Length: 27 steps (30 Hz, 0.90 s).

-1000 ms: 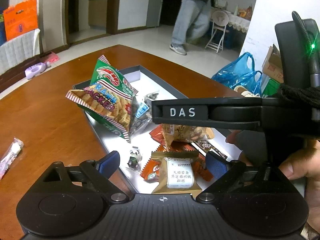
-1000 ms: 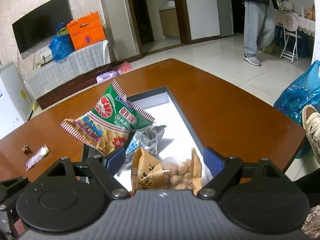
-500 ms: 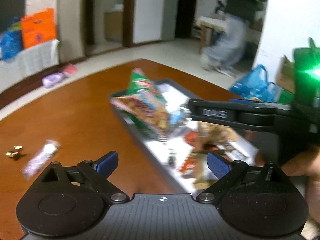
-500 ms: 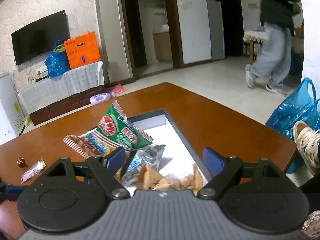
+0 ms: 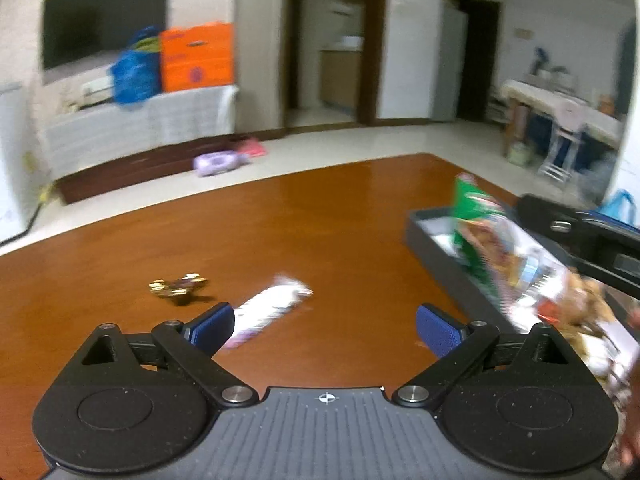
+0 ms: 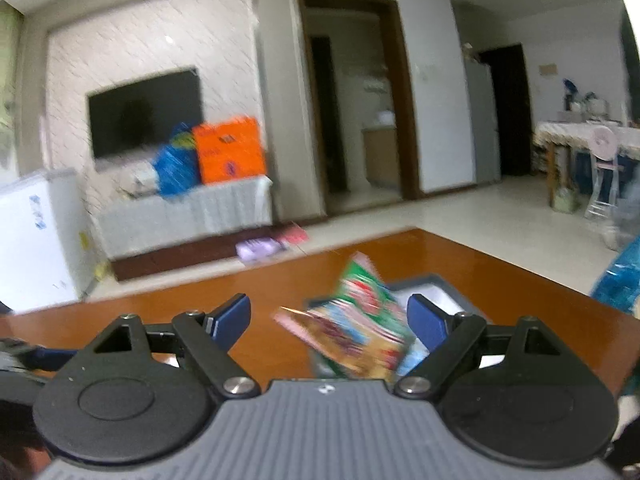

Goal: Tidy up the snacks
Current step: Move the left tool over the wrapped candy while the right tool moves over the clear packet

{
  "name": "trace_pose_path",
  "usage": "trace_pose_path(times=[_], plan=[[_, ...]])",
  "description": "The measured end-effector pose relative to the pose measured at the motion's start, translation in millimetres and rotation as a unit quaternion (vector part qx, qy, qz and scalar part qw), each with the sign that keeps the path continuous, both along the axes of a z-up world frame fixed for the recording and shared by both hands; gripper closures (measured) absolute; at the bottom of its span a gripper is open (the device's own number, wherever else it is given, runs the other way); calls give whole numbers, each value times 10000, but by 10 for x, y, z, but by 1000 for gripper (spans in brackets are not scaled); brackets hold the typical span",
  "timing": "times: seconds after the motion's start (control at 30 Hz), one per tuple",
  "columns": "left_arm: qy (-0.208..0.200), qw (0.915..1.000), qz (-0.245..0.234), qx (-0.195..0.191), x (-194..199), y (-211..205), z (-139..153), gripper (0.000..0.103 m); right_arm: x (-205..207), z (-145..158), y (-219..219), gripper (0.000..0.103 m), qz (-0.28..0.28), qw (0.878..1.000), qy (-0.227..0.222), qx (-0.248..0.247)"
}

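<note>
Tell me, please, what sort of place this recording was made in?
Most likely a home living and dining room: a wall-mounted television, a wooden table bearing a tray of snacks, and a doorway to what looks like a kitchen.

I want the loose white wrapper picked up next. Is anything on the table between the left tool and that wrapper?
Nothing visible blocks it. The left tool is open, and the white wrapper lies on bare table just ahead, by its left finger. The gold candy sits off to the wrapper's left, apart from it, and the tray is away to the right.
</note>
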<state>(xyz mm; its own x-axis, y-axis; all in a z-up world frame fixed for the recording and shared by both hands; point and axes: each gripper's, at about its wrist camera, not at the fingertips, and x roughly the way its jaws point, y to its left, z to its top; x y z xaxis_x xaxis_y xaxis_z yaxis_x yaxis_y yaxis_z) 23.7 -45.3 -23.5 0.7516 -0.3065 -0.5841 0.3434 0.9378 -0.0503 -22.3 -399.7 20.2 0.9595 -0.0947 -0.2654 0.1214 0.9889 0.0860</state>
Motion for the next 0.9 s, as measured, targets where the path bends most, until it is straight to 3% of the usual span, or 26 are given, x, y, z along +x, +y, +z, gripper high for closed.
trace_pose_path(times=[0.07,0.17,0.37,0.5,0.6,0.73,0.9], plan=[[-19,9996,258,-83,84,144,-26,5,-19,14,161,9,135,9997,-173,59],[-16,9977,672,89,251,330,-70,5,44,-25,394,8,375,9991,-168,115],[195,9908,1237,511,562,625,-236,5,448,-225,759,8,570,9951,698,407],[269,9863,1625,122,648,790,-244,5,845,-385,1019,8,545,9908,1217,239],[90,9811,1933,88,677,870,-230,5,1074,-549,1124,8,454,9868,1530,273],[-16,9713,2378,38,727,1032,-239,5,1312,-738,1216,8,738,9803,1797,347],[341,9614,2691,-474,865,1294,-297,5,1611,-874,1411,8,1078,9749,1938,181]])
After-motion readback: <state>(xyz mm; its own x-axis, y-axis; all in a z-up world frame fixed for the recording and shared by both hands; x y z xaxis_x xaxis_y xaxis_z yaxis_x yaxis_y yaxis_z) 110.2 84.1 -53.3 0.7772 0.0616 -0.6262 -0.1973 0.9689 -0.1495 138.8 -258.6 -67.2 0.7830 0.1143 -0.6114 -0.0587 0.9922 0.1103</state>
